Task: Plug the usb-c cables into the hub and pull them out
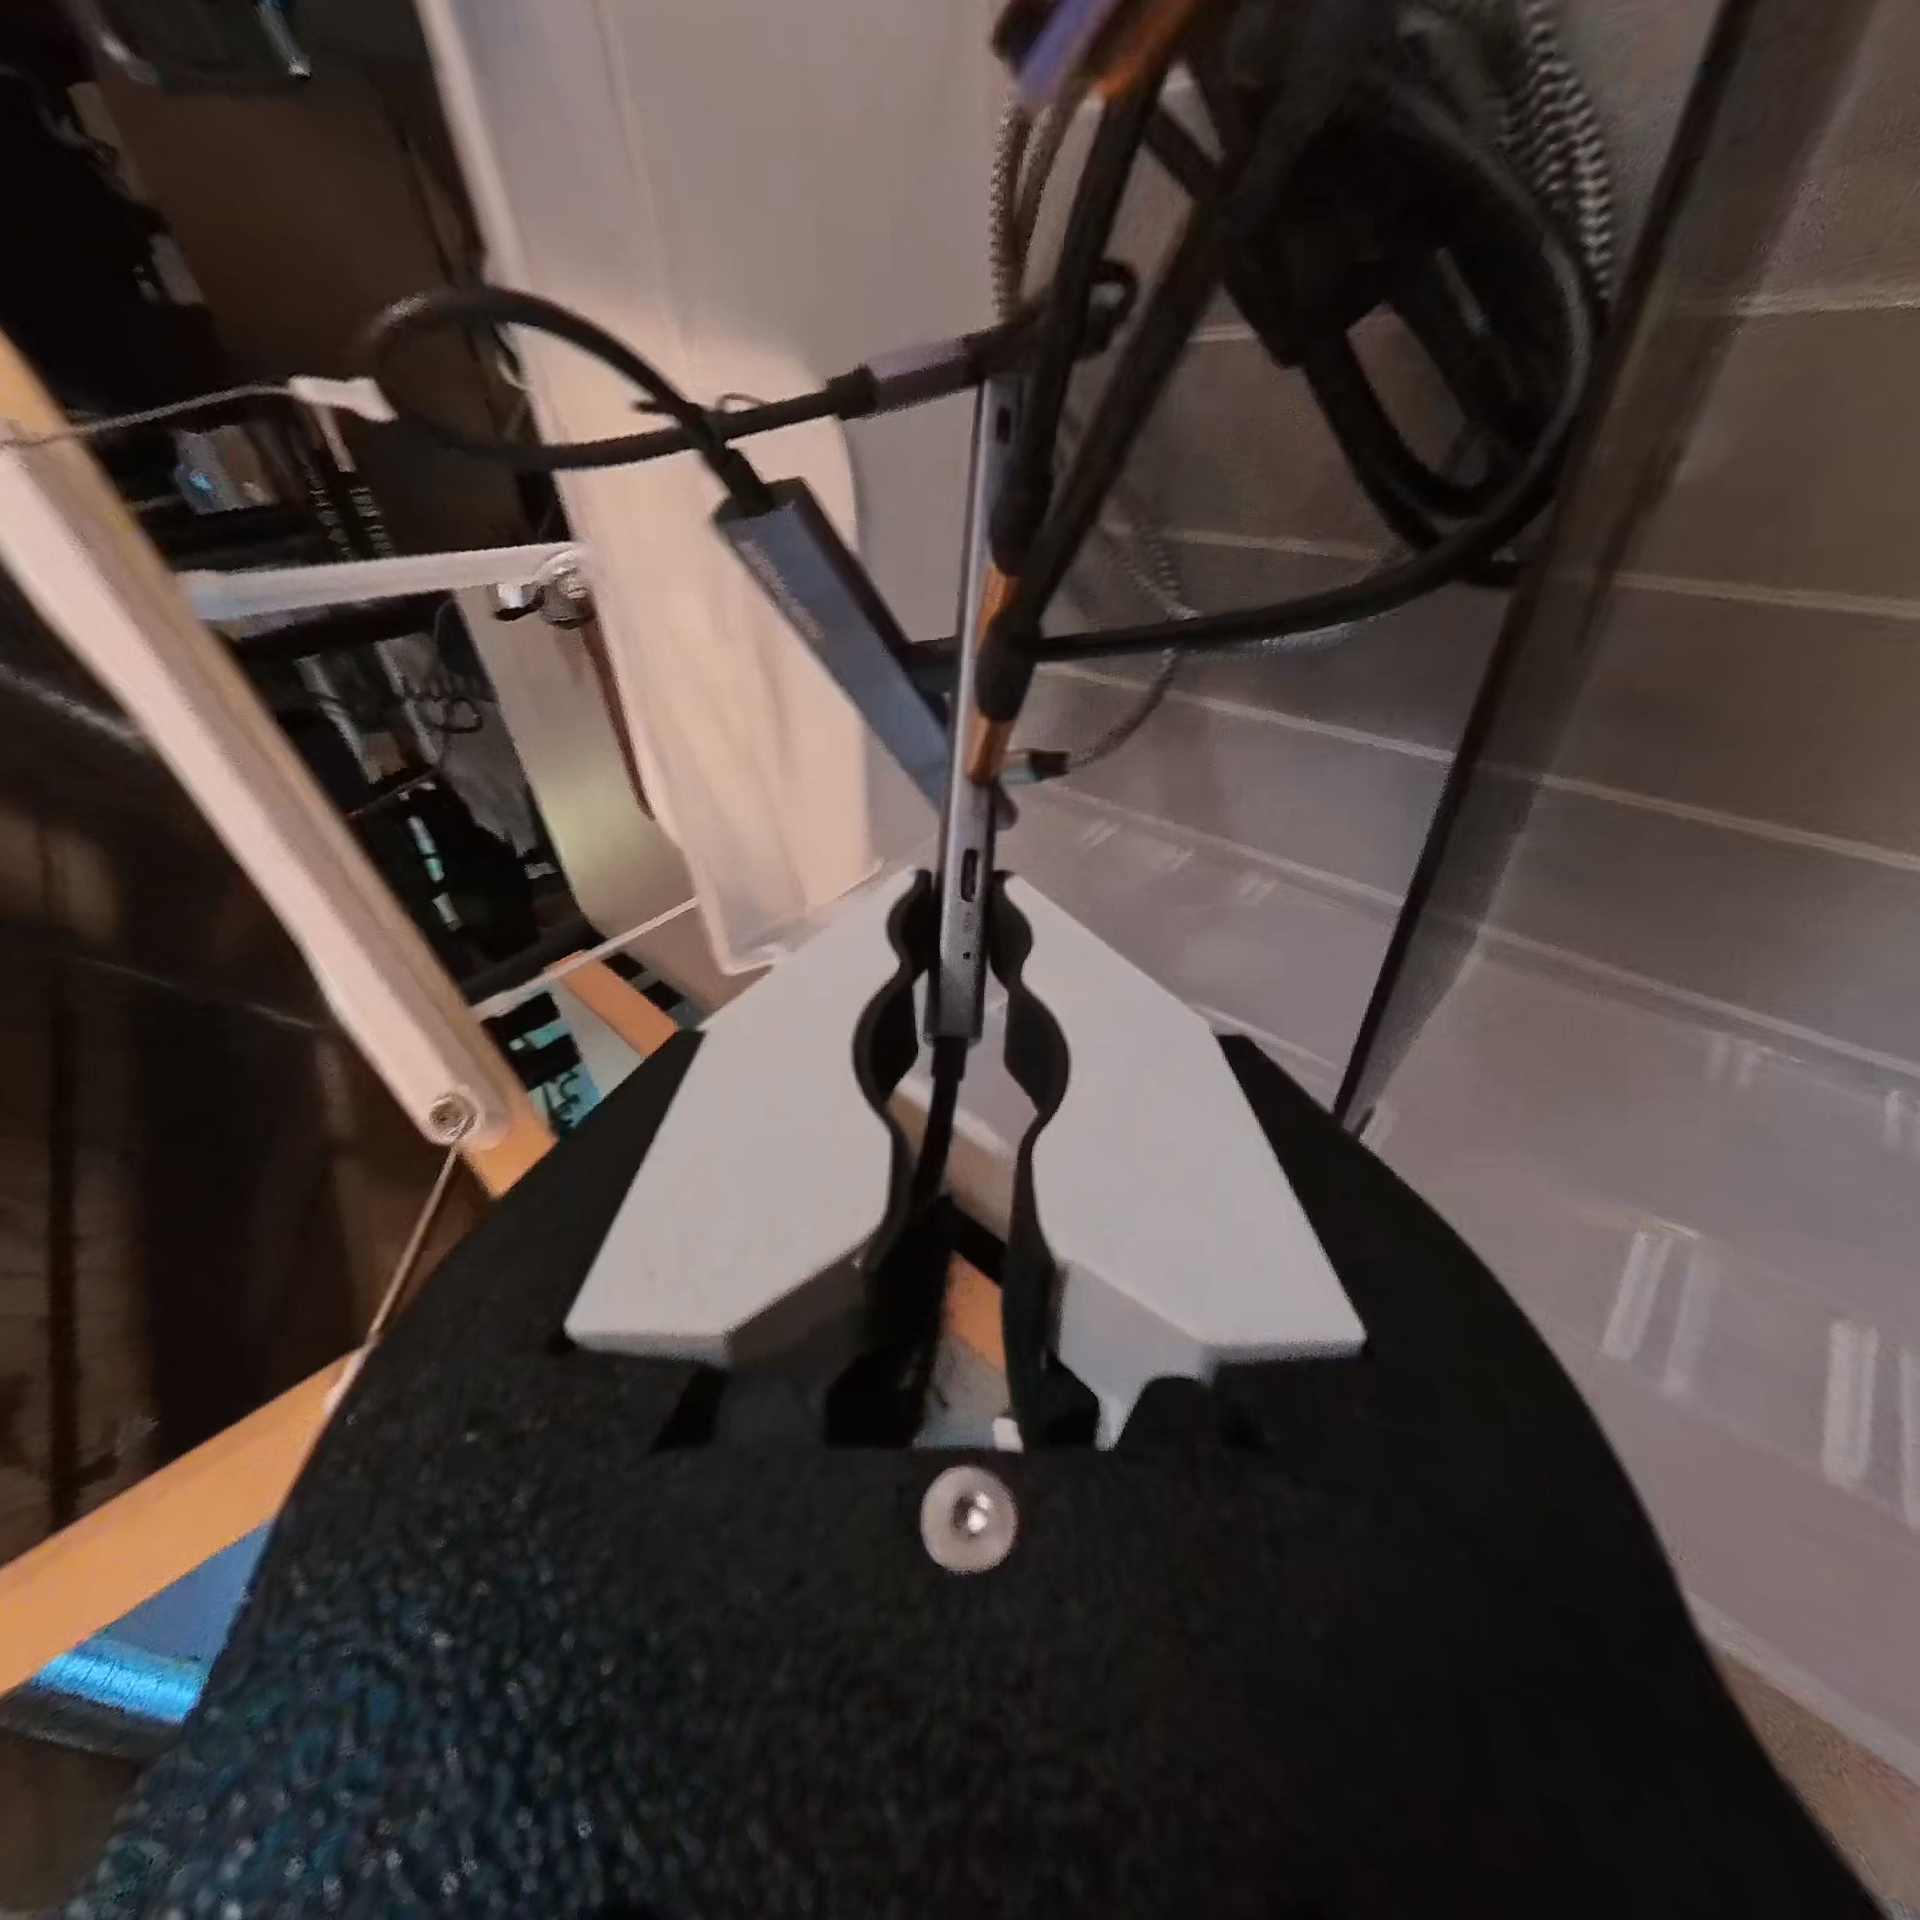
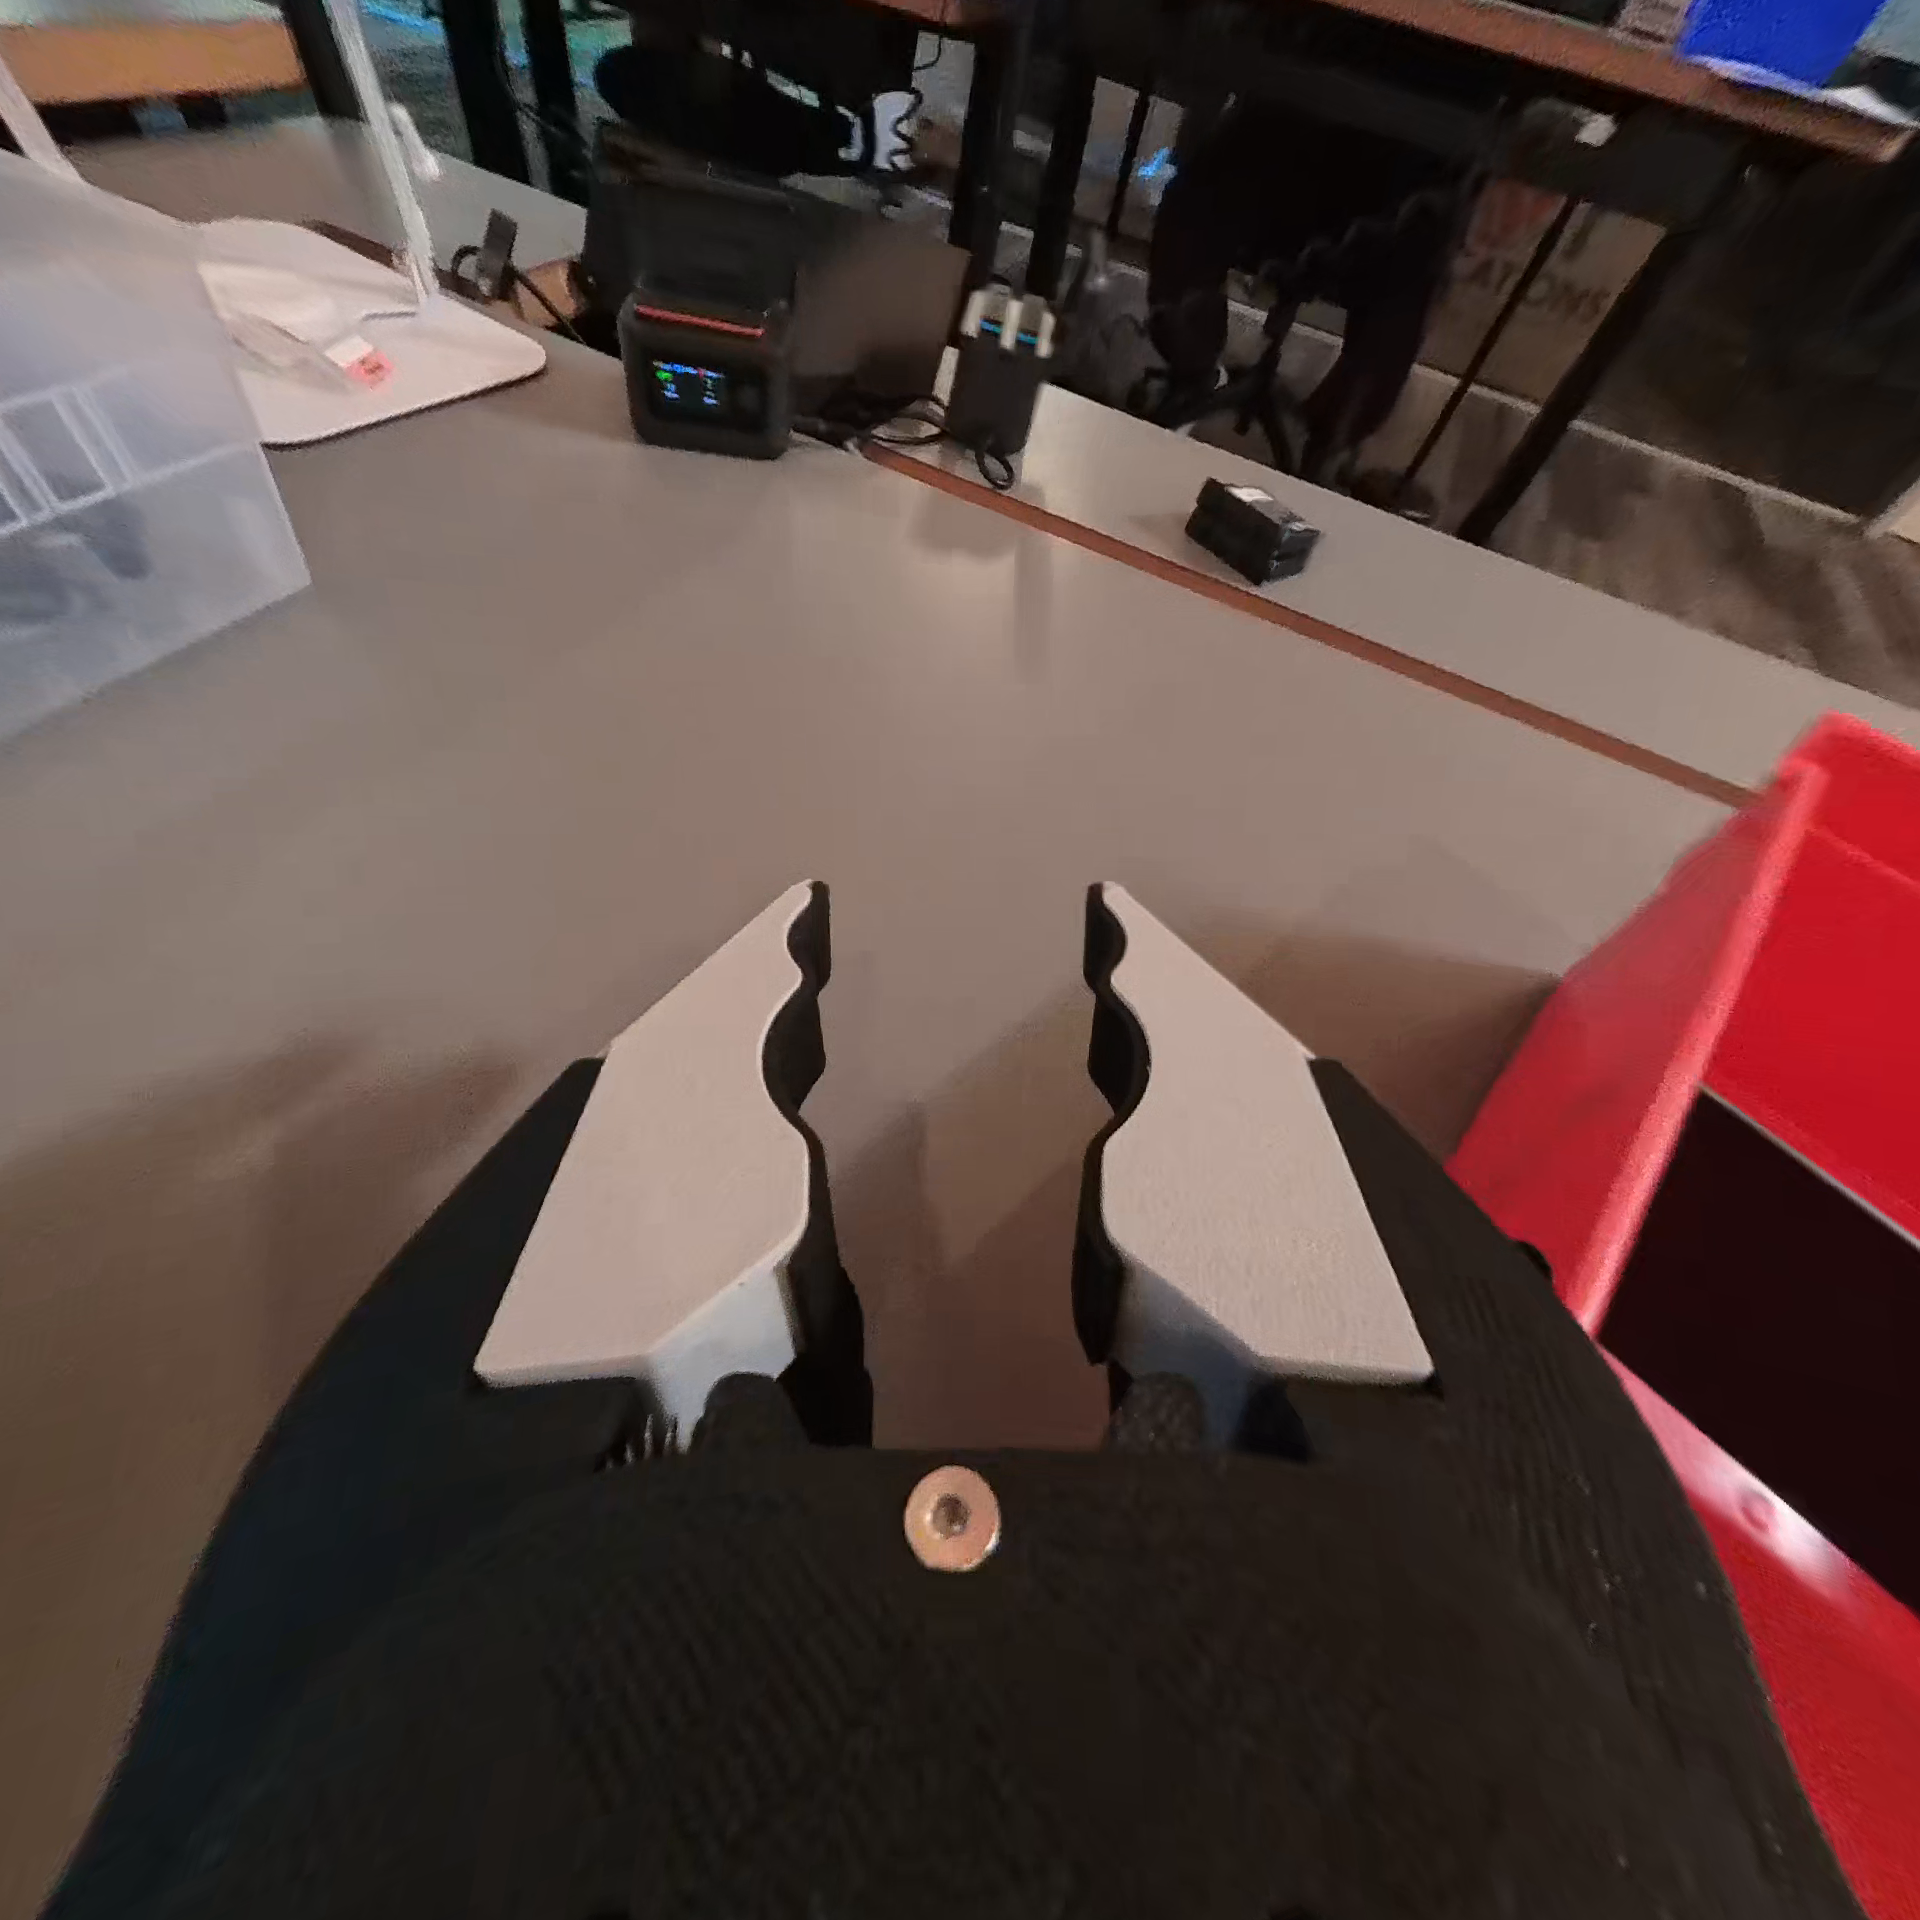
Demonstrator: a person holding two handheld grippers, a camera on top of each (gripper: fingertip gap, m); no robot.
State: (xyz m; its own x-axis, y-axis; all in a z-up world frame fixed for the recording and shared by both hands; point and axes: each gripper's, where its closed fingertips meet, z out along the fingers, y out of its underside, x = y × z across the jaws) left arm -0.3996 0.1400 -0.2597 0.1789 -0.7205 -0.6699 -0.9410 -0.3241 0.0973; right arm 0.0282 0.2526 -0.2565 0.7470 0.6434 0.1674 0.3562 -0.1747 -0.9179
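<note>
Grey table (image 2: 727,665) lay bare ahead of my right tool (image 2: 956,904), its jaws wide and empty. My left tool (image 1: 961,894) clamped the slim grey hub (image 1: 971,790) edge-on, lifted beside a clear plastic bin (image 1: 1558,935). One USB-C plug (image 1: 914,366) sat near its far end. Risk: tangled black cables (image 1: 1382,343) could drag the hub askew in the narrow grip.
</note>
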